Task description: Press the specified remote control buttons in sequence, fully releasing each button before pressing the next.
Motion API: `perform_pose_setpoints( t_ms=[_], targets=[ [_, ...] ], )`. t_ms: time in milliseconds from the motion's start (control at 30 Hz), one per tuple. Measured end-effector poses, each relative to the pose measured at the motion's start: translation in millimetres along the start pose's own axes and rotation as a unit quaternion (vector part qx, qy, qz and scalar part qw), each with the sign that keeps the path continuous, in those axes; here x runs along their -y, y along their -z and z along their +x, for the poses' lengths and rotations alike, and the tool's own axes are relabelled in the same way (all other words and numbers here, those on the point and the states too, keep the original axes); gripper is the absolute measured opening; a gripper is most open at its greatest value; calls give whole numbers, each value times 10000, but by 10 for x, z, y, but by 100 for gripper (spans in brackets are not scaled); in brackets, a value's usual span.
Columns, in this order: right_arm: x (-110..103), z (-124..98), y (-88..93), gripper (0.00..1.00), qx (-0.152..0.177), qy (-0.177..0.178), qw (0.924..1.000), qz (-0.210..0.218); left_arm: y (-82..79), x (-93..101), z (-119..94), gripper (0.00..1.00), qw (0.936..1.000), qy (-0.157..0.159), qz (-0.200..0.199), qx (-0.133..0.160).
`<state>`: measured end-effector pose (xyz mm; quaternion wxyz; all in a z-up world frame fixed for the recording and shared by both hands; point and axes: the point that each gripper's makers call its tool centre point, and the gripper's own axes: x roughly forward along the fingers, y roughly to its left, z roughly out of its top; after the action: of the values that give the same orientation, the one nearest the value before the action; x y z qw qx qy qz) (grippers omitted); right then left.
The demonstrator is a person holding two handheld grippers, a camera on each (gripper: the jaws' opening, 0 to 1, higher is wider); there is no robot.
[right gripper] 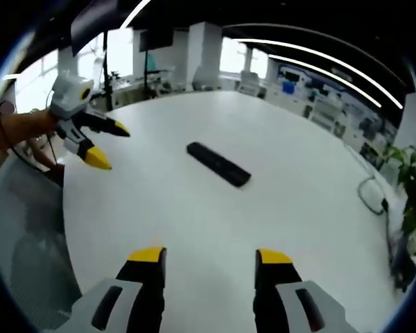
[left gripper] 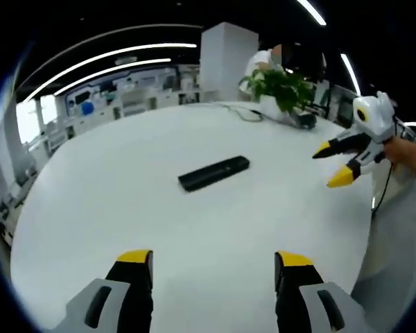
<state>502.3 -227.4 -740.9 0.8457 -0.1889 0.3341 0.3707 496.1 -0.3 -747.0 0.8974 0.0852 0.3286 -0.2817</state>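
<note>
Remote [left gripper: 213, 173] lies flat on the white bench [left gripper: 125, 208], roughly mid-bench, well apart from both tools and clear of the edge. In the right gripper view it sits diagonal [right gripper: 218, 164], far of the tool tips.

Left tool [left gripper: 213, 267]: jaws spread wide, nothing between them, hovering over the near part of the bench. It also shows in the right gripper view at far left [right gripper: 107, 146], held by a person's hand, tips apart.

Right tool [right gripper: 209, 262]: jaws parted, empty. It shows in the left gripper view at right [left gripper: 336, 163], tips apart, over the bench rim.

Handling guess: slim rigid plastic bar, light, smooth shell on a smooth top, so it will likely skate or pivot if poked off-centre. Buttons too small to make out from here. I'd pin one end or the long sides with one tool and press straight down with a single tip of the other, short travel, lift fully clear between presses.

Potted plant [left gripper: 281, 89] and a cable [left gripper: 246, 113] sit at the far side, out of the way. No press started yet by the look of it.
</note>
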Motion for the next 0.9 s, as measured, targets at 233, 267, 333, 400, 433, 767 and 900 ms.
perform_pose_setpoints(
  t_ms=[233, 267, 333, 400, 433, 767, 900],
  targets=[
    [46, 110, 3, 48, -70, -38, 10000, -50, 7, -58, 115, 72, 9999, 38, 91, -69],
    [49, 121, 4, 48, -79, -41, 9999, -53, 9, -65, 125, 72, 9999, 39, 97, -73],
    [61, 153, 6, 47, -92, -42, 9999, -63, 17, -87, 151, 72, 9999, 41, 108, -85],
    [72, 184, 7, 47, -102, -43, 9999, -64, 23, -106, 171, 71, 9999, 39, 110, -106],
    [78, 196, 5, 47, -101, -44, 9999, -68, 25, -118, 181, 71, 9999, 39, 113, -104],
    [224, 358, -52, 47, -119, 13, 9998, -174, -16, -278, 319, 68, 9998, 2, 189, -110],
    [251, 407, -77, 46, -111, 2, 9998, -192, -37, -308, 367, 68, 9997, 12, 217, -123]
  ],
)
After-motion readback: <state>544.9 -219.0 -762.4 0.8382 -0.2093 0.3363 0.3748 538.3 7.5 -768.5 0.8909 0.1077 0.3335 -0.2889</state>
